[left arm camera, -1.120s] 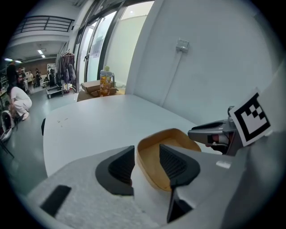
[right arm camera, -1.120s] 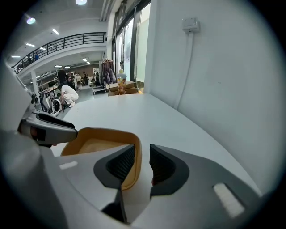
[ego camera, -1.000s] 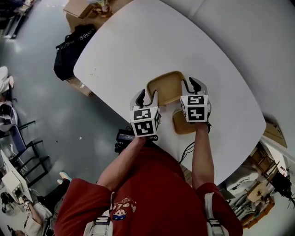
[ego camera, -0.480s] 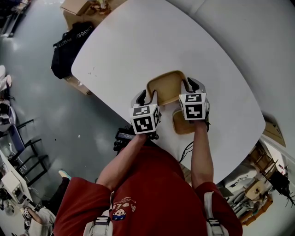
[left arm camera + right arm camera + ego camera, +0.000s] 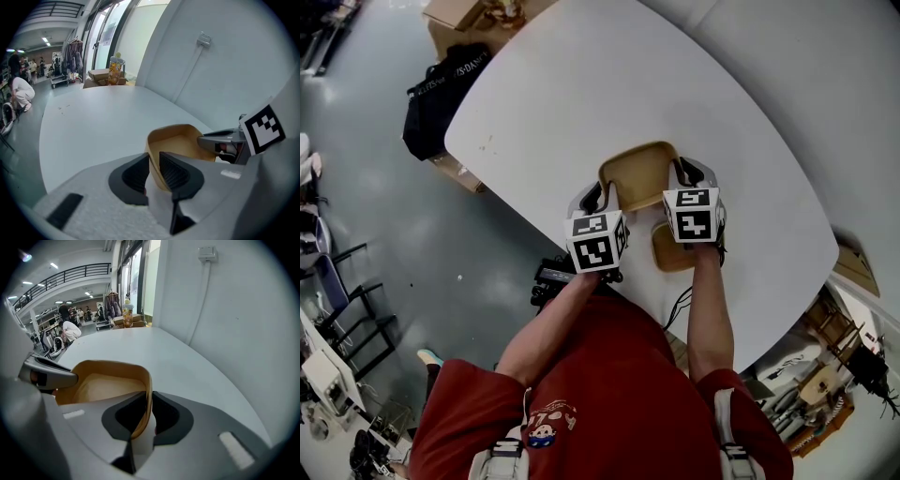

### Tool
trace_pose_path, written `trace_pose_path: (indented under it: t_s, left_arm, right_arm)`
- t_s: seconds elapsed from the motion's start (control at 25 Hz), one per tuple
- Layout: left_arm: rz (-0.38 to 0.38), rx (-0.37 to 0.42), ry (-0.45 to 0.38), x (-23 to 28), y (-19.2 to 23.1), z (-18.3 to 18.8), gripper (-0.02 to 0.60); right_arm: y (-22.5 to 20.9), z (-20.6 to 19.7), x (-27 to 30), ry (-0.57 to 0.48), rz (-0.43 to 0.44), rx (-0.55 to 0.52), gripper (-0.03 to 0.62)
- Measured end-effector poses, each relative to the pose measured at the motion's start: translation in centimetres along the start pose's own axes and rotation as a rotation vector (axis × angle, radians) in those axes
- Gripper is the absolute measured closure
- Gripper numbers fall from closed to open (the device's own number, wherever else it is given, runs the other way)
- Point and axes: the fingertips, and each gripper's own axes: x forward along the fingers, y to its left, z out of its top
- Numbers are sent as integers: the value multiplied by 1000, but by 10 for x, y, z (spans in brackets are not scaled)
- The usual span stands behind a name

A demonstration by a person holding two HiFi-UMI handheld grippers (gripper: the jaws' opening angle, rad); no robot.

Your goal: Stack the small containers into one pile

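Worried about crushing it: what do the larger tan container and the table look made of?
The larger tan container: thin wall, matte even tan, rounded corners; looks like moulded plastic, perhaps pulp fibre. The table: smooth white top, faint sheen; probably laminate or painted board.

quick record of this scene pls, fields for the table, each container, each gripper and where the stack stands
surface: white table
tan container: upright, empty, on the table
second container: tan, beside the first and nearer the person, partly hidden under the right gripper
left gripper: jaws have just been closing, one wall of the tan container pinched between them
right gripper: jaws have just been closing, the opposite wall pinched between them
stack: not yet made
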Motion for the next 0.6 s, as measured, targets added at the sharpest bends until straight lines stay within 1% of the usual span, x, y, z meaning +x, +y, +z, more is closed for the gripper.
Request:
trace_pose_path:
  t_s: [0.2,0.6]
  left_arm:
    - [1,-1,-20,-5,0,6,515]
    - [-17,29,-57,-18,-9,15,520]
  right_arm:
    - [0,5,-7,-19,-9,0,553]
    - [-3,13,-30,-71,-48,16,556]
